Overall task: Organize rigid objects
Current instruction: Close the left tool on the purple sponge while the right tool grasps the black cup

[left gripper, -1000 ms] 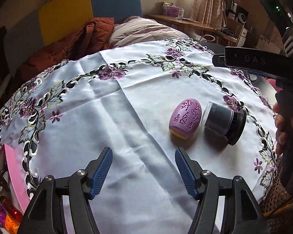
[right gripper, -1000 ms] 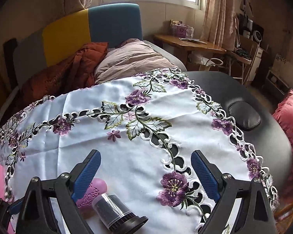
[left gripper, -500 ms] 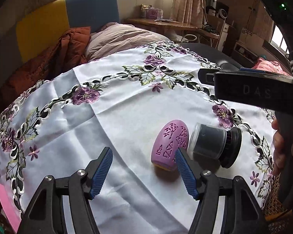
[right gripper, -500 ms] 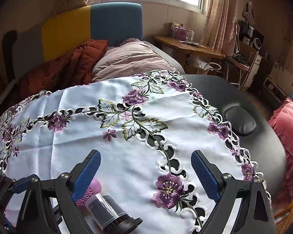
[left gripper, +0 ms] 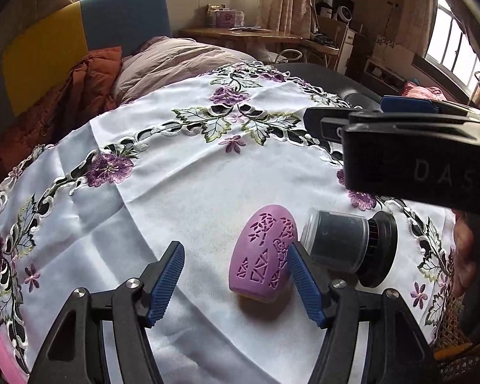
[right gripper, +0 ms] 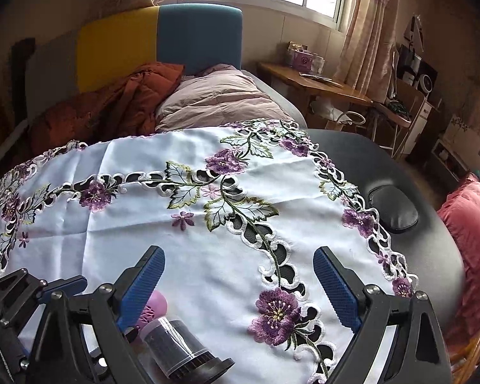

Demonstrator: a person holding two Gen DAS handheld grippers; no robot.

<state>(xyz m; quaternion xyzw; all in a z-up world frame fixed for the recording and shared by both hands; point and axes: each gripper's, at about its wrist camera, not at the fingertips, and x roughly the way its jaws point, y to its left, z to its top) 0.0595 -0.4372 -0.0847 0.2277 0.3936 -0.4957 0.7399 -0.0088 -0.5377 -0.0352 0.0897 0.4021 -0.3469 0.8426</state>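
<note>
Just left of the black-capped jar (left gripper: 345, 249), touching it, the purple egg-shaped case (left gripper: 262, 256) looks light, stiff and smooth, so the wide-open left gripper (left gripper: 236, 275) should pinch its curved sides, while the right gripper (right gripper: 240, 284) gapes empty.

purple cut-patterned egg (left gripper: 264, 254), black clear-capped jar (left gripper: 342, 246), white purple-flowered tablecloth (left gripper: 182, 192).

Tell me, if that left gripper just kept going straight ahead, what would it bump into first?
Probably the purple egg-shaped thing. It lies just ahead of the open left gripper, against its right finger, with the black jar beyond. Depth is hard to judge.
</note>
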